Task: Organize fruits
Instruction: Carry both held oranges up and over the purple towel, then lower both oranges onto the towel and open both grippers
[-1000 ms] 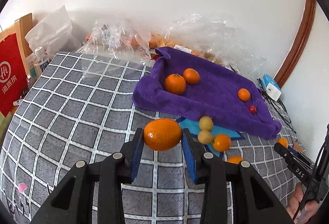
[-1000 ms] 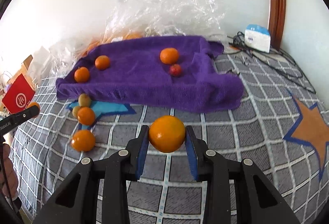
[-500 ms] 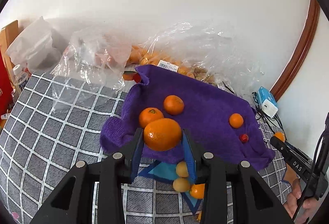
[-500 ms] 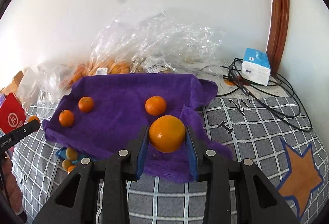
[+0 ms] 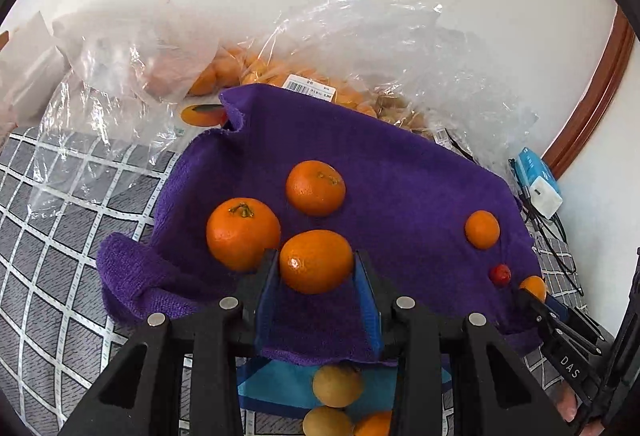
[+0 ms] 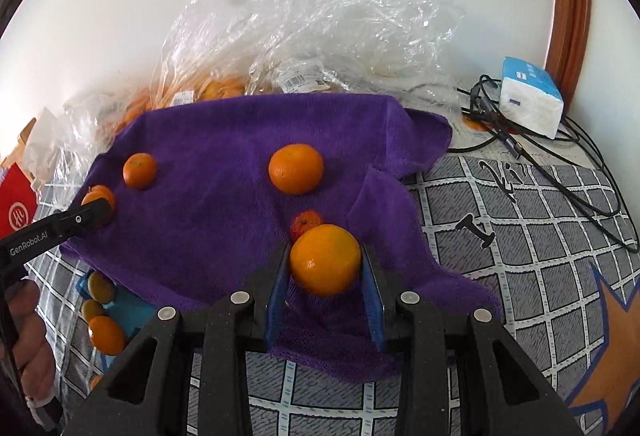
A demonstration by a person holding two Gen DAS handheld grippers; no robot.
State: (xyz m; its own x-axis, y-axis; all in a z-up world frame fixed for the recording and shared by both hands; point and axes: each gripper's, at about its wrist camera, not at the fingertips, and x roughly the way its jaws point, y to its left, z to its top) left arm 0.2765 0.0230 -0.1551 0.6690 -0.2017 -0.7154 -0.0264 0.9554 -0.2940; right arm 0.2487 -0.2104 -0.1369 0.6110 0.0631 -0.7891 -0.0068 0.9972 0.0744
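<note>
L tool & R tool each grip an orange over purple towel

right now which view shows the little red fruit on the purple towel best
The right wrist view: the little red fruit sits near centre on the purple towel, large enough to show its stem, partly behind the orange in the right tool. The left wrist view shows it small, near the edge.

The right tool clamps an orange above the purple towel's near edge, with a small red fruit just beyond it and another orange farther ahead.
</note>
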